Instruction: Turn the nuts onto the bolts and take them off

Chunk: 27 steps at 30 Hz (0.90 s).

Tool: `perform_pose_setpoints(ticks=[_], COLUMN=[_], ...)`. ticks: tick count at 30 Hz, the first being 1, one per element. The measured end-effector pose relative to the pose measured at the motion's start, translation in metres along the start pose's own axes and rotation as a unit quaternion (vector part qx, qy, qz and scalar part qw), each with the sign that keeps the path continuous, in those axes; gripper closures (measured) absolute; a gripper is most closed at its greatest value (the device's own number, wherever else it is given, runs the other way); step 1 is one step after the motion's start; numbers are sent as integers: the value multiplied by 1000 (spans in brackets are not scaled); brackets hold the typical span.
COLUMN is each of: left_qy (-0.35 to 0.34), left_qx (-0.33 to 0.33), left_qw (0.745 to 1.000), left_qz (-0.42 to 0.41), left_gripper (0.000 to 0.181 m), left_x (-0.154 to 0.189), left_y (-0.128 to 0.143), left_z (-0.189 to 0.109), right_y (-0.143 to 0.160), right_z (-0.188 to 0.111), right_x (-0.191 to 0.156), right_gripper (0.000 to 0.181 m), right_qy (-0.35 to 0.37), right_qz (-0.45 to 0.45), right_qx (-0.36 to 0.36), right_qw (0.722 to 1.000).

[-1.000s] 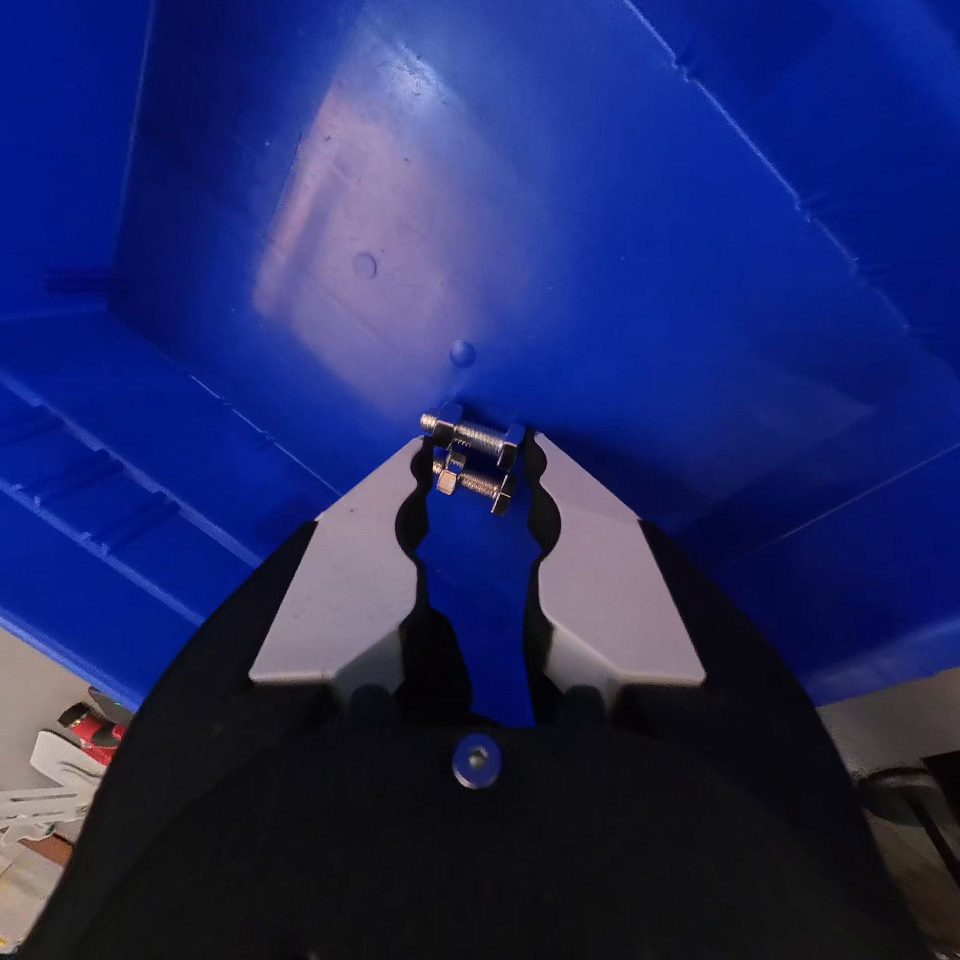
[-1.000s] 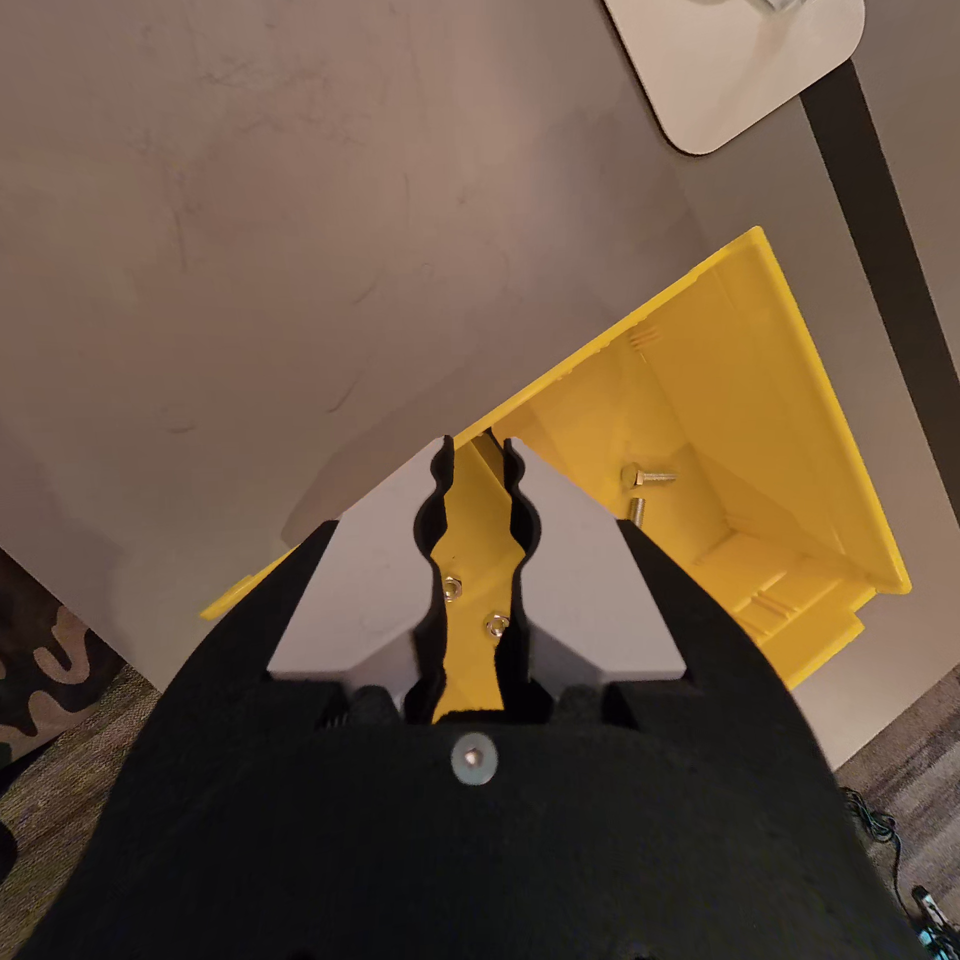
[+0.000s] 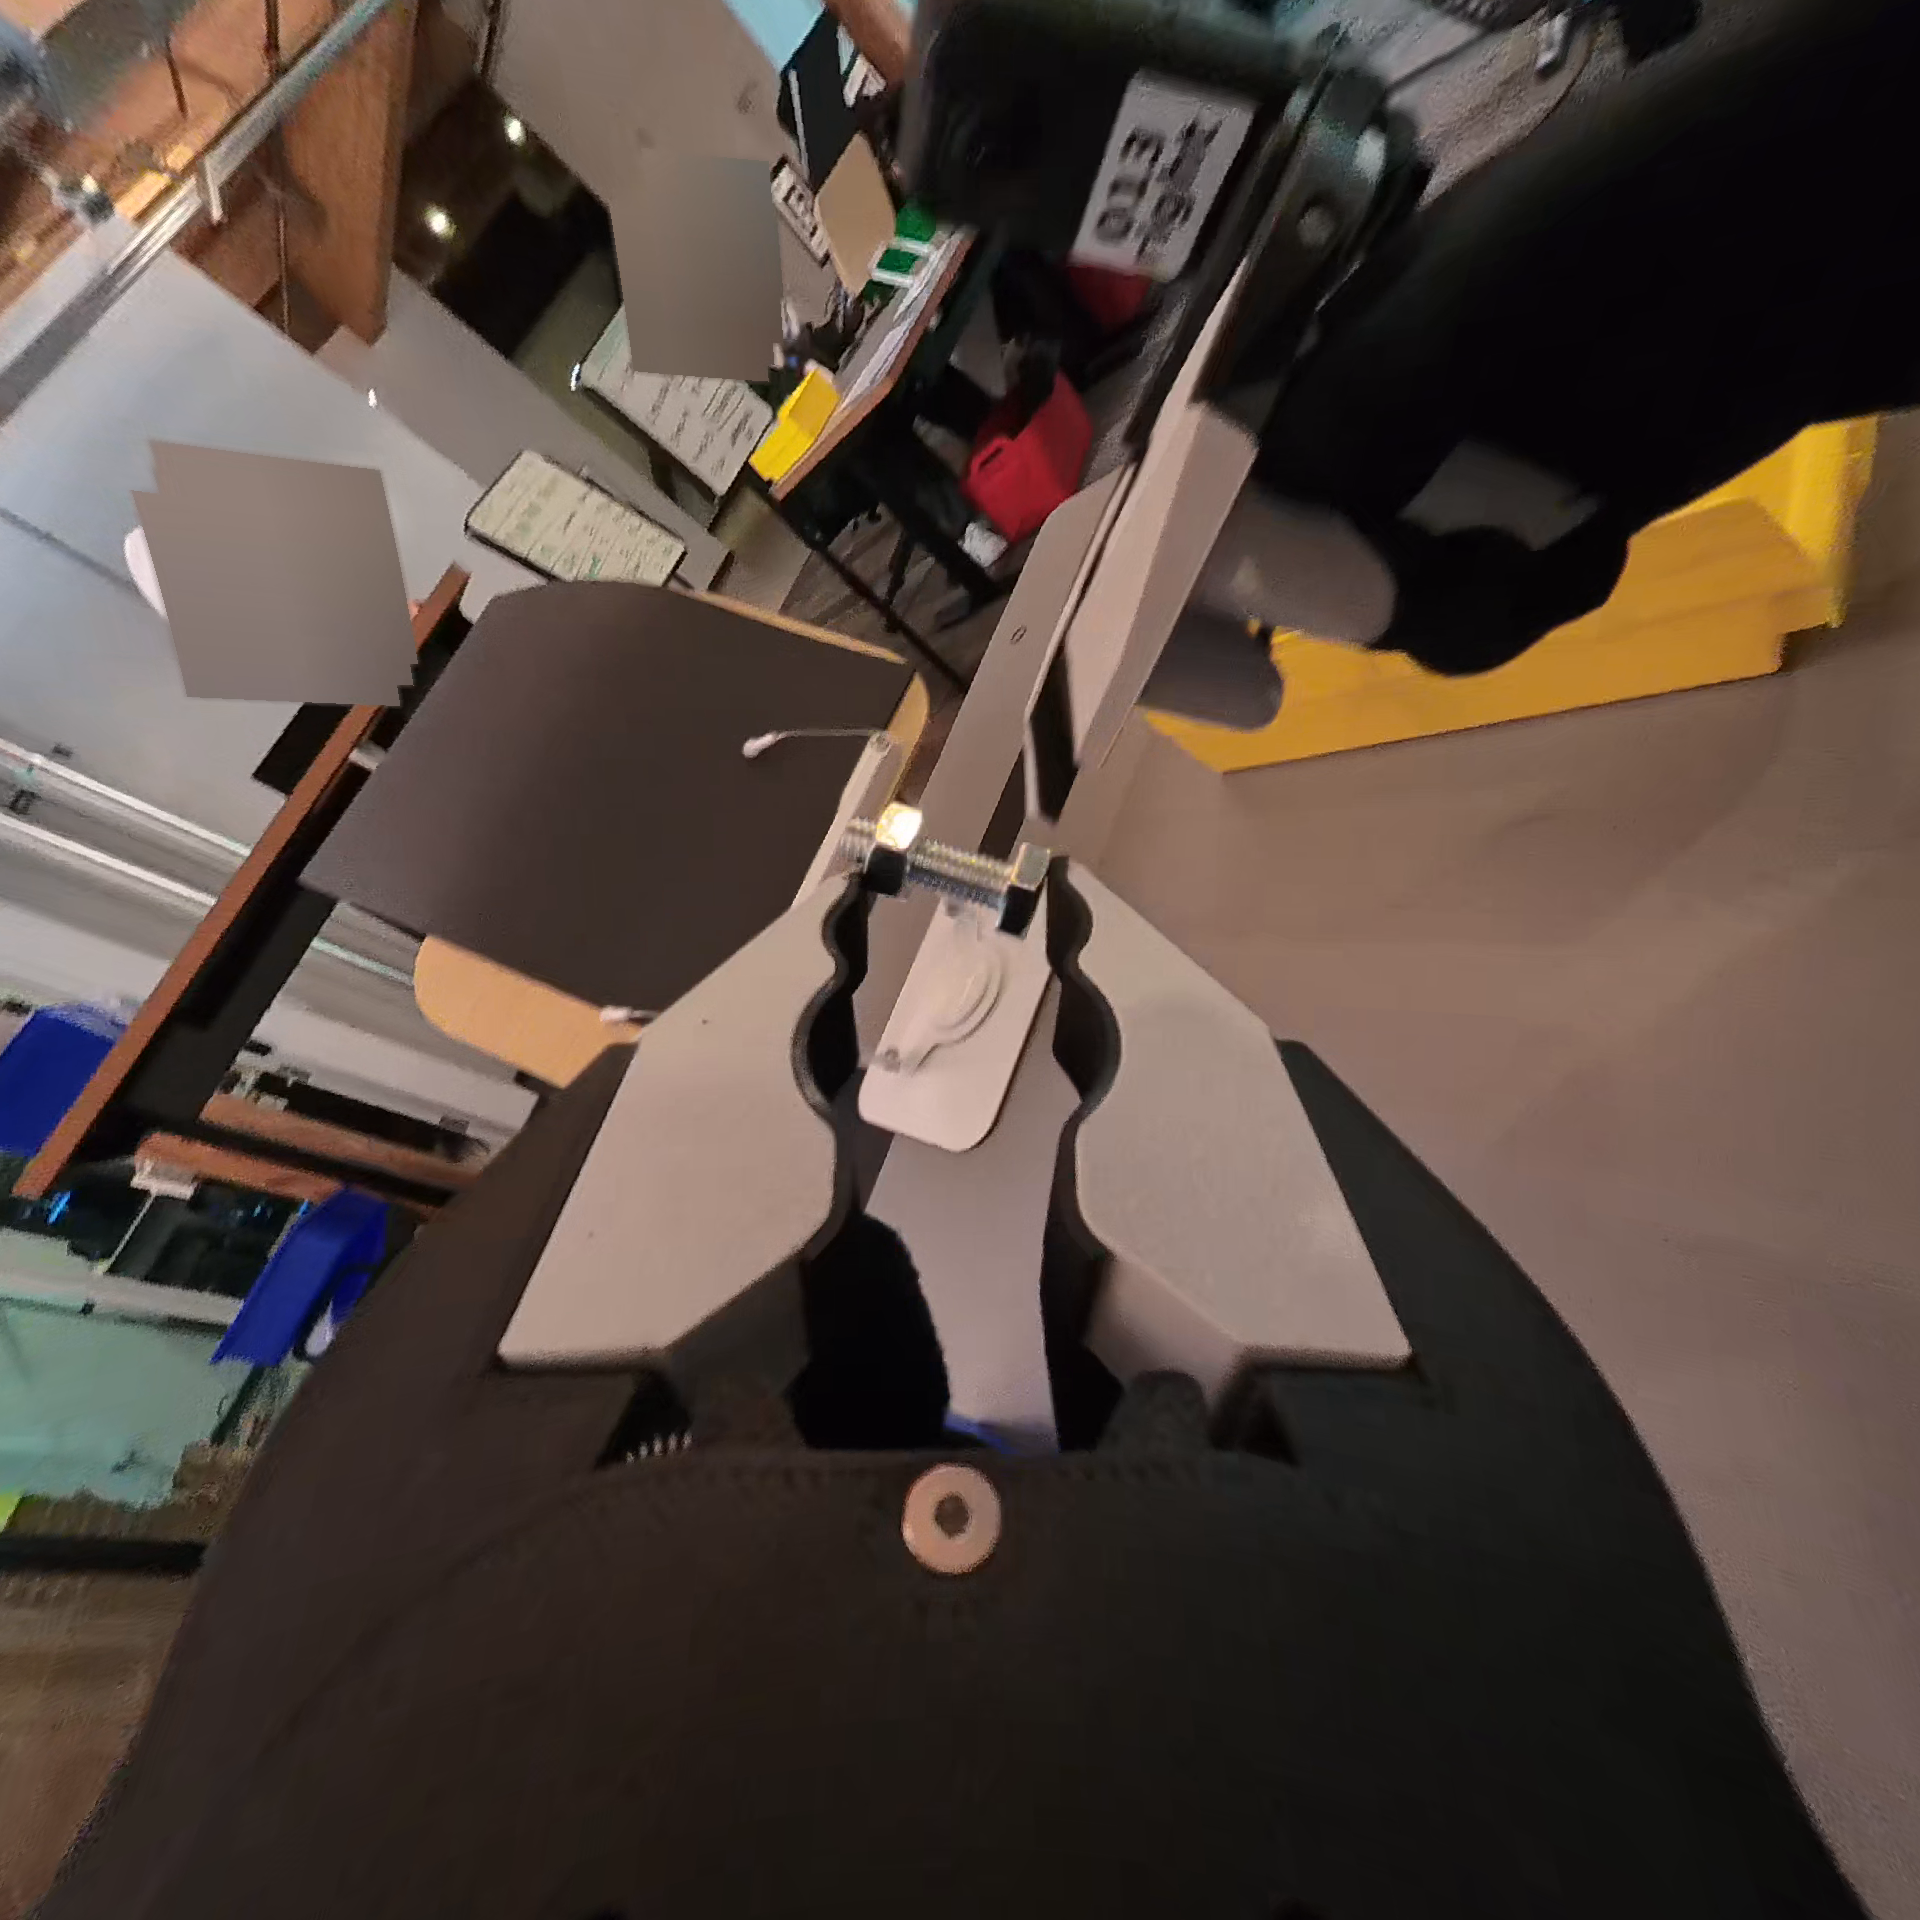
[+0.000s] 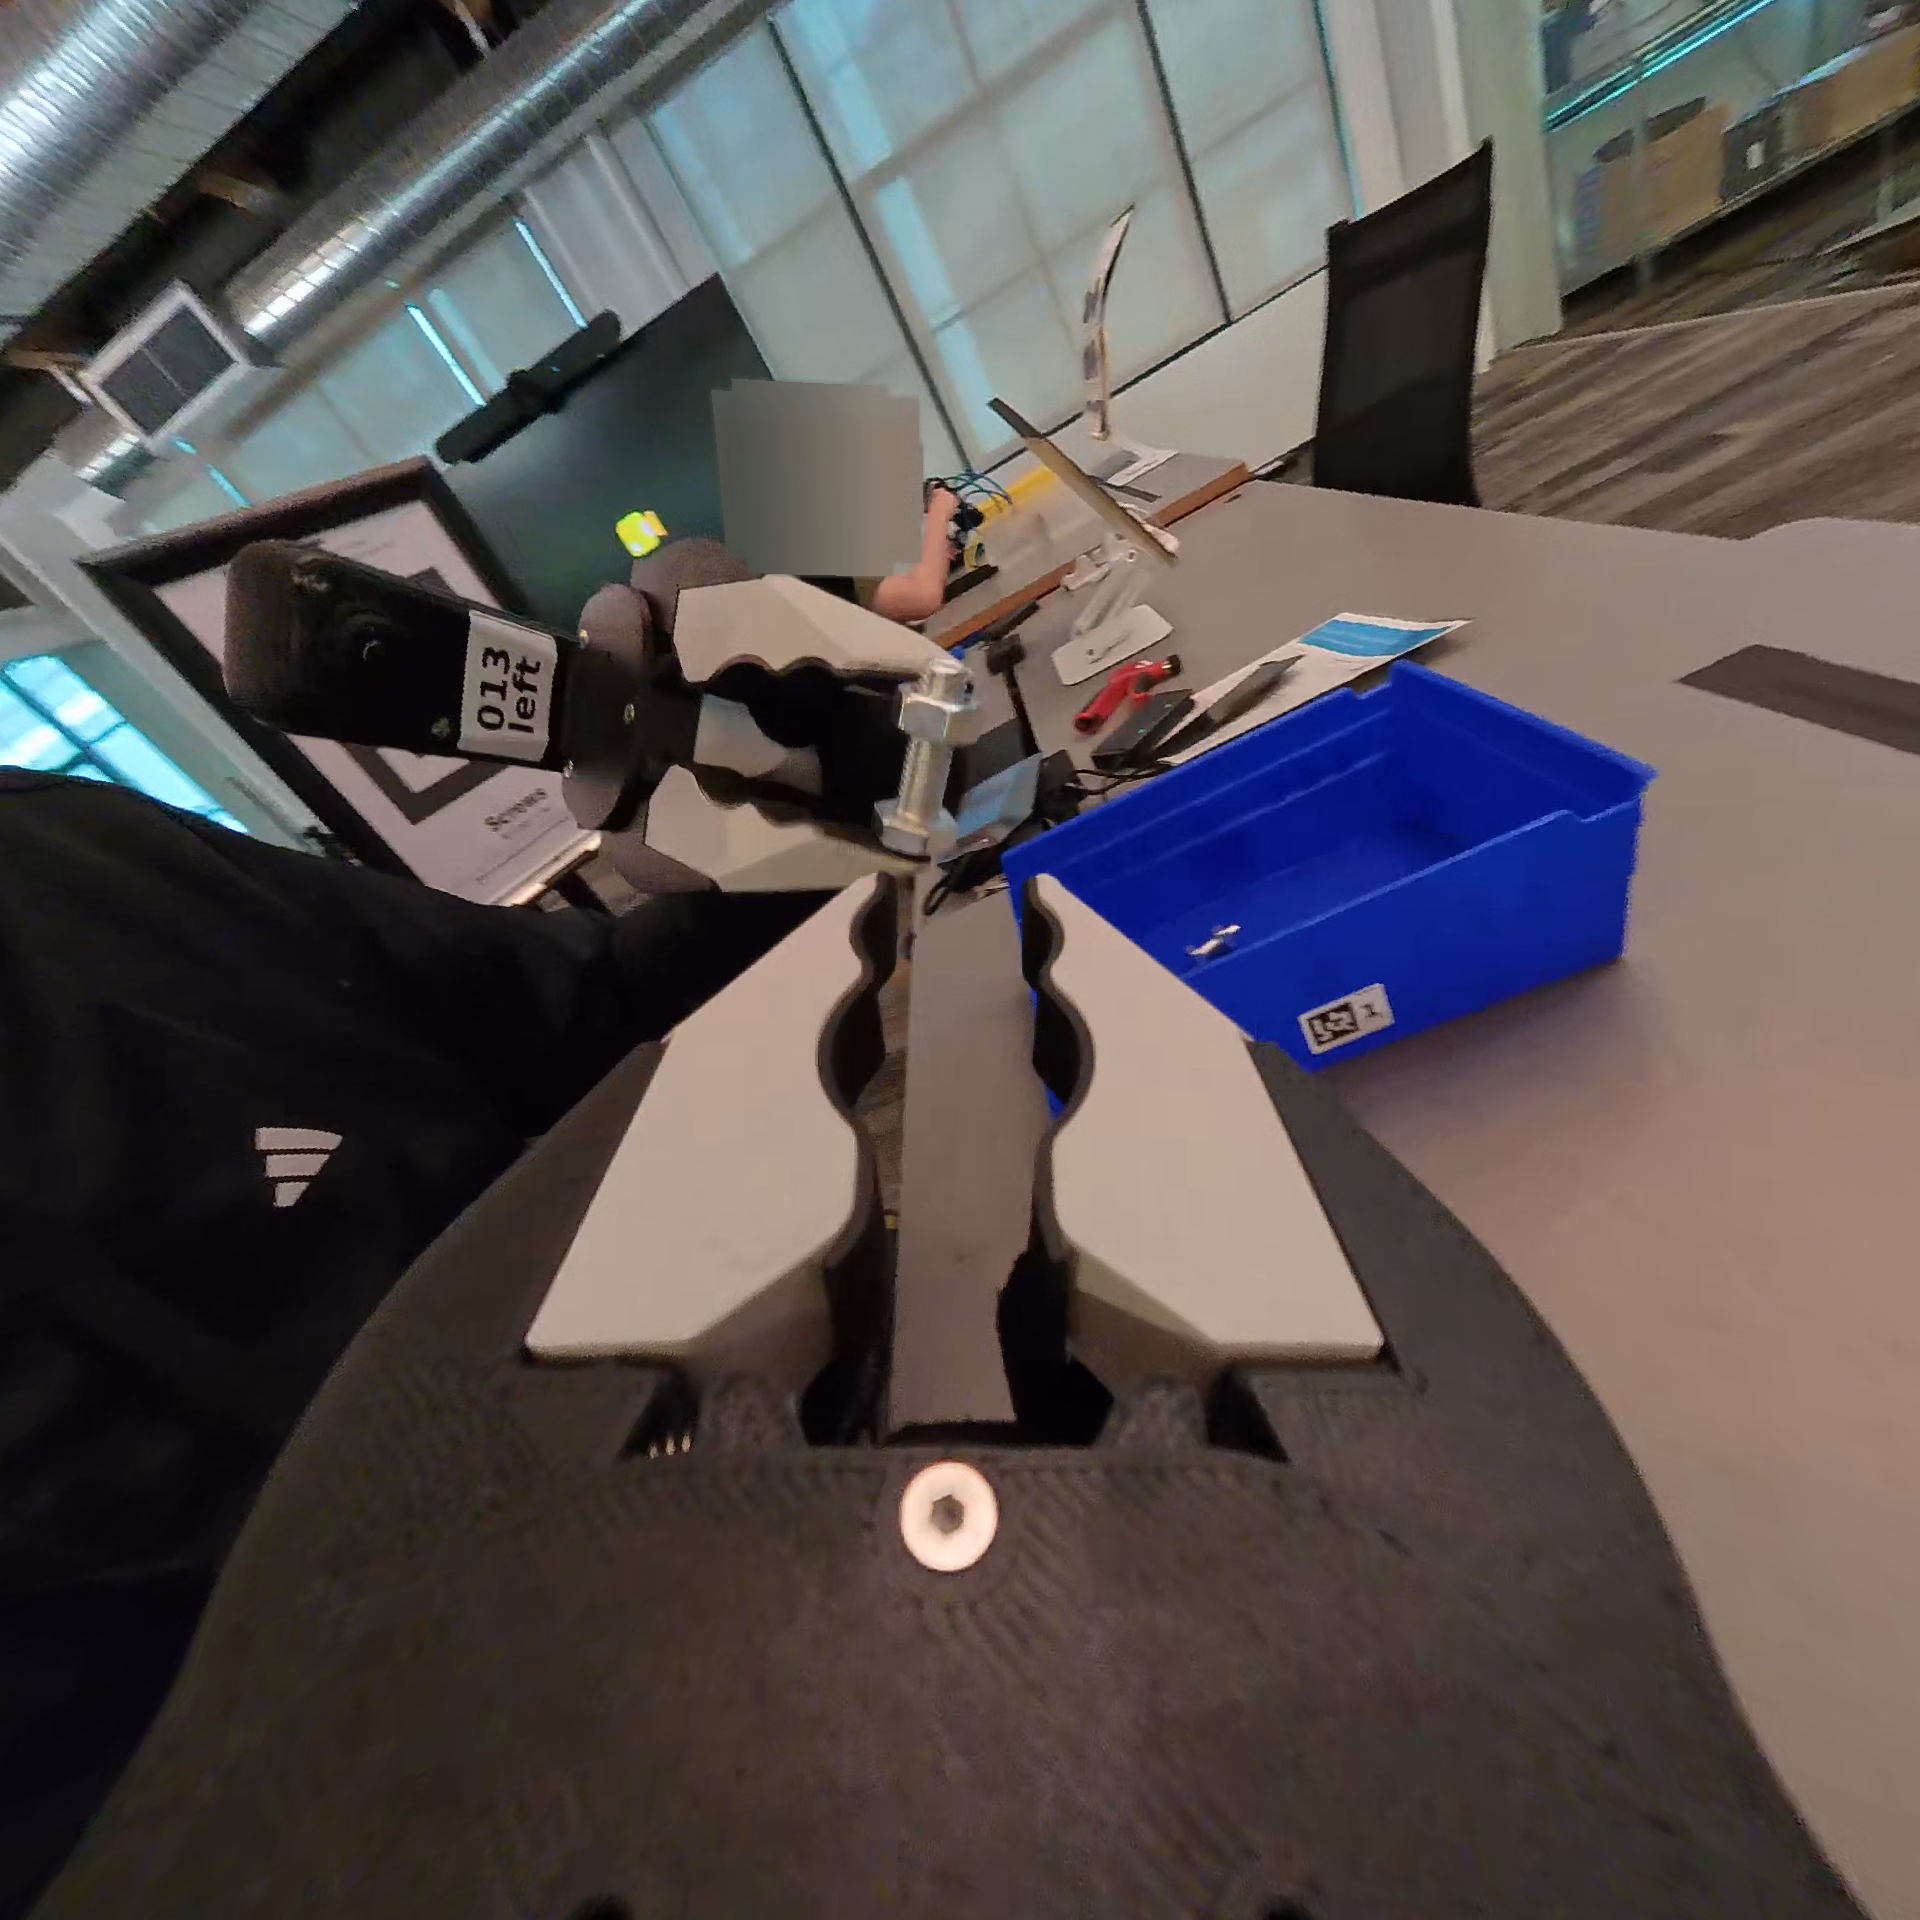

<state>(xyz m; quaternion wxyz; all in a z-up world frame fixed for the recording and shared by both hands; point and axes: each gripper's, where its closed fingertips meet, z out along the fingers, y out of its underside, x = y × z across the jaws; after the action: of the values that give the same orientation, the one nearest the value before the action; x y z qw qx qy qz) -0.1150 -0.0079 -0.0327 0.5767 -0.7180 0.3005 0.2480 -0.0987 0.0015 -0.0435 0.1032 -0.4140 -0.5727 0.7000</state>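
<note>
Left tongs [image 3: 951, 883]: we find the grey fingers clamped on a short silver steel bolt [image 3: 951, 871], one tip at the hex head, the other near the threaded end; held in the air above the surface.
Nut: we see a bright silver hex nut [image 3: 891, 840] threaded on that bolt, close to its free end.
Right tongs [image 4: 954, 894]: we find them parted and gripping nothing; their tips sit just below the bolt's head, contact not determinable.
Left tongs, seen from the right wrist [image 4: 914, 764]: we note the bolt [image 4: 925, 764] standing nearly upright between the fingers.
Blue rectangular plastic bin [image 4: 1455, 935]: on the grey surface [image 4: 1714, 1195], just right of the right tongs; one small silver fastener [image 4: 1210, 940] lies inside.
Yellow plastic bin [image 3: 1538, 644]: on the surface, beyond the right tongs in the left wrist view.
Sleeve: we record a black sleeve [image 4: 260, 1039] behind the left tongs.
</note>
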Motion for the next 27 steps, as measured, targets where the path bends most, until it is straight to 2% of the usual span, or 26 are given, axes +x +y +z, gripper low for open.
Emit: perform_pose_setpoints(ticks=[5,13,19,23,25,27], left_qy=[9,25,21,46,82,131], left_qx=[20,32,40,43,47,63], left_qw=[999,999,999,998,991,970], left_qz=[26,29,24,-28,-97,-193], left_gripper=[149,149,148,147,147,147], left_x=[15,25,24,24,24,26], left_y=[-15,-20,-24,-27,-27,-28], left_z=[12,19,24,26,25,23], right_y=[-4,-3,-6,-10,-13,-16], right_z=[0,-3,-7,-12,-16,-21], right_x=[-6,-15,-13,-11,-10,-8], right_gripper=[171,168,174,174,174,174], right_qy=[-26,-80,-80,-61,-50,-40], right_qz=[9,42,44,18,0,-15], right_qx=[22,35,60,70,81,92], right_qw=[999,995,994,996,995,995])
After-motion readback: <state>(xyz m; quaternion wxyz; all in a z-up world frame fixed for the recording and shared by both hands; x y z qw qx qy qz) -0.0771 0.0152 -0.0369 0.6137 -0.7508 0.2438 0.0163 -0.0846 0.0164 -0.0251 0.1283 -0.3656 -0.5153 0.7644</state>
